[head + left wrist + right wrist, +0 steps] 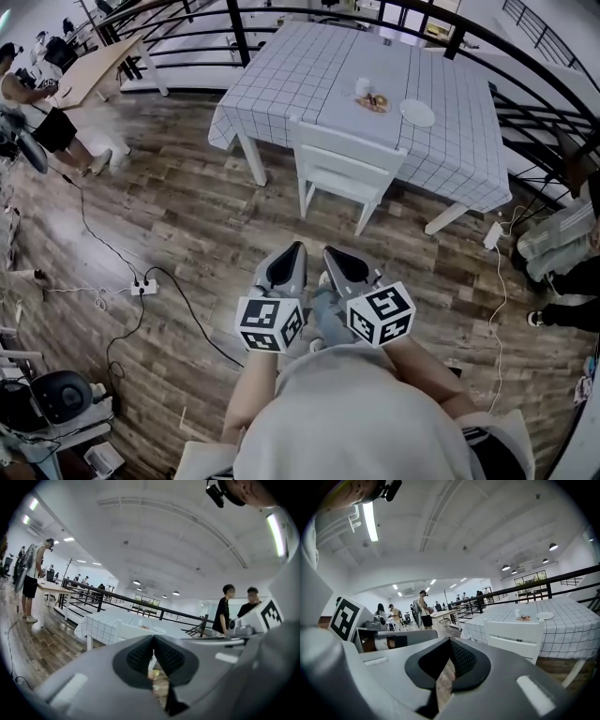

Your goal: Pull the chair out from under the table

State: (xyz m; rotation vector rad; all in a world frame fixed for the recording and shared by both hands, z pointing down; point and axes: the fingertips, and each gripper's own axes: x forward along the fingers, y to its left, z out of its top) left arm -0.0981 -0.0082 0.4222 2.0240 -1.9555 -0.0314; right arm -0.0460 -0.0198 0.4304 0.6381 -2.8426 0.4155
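Currently my left gripper (298,249) and right gripper (328,253) point ahead side by side, jaws together, empty, well short of the chair (343,167).

Chair (345,164) white painted wood; tablecloth (309,70) checked cloth; floor (178,220) glossy planks.

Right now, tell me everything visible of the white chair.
The white chair looks like painted wood: a broad top rail and a lower slat across its back, two legs showing. It stands upright on the plank floor, pushed in at the near side of the table, back by the checked tablecloth. Nothing else touches it; the left gripper and right gripper are short of it.
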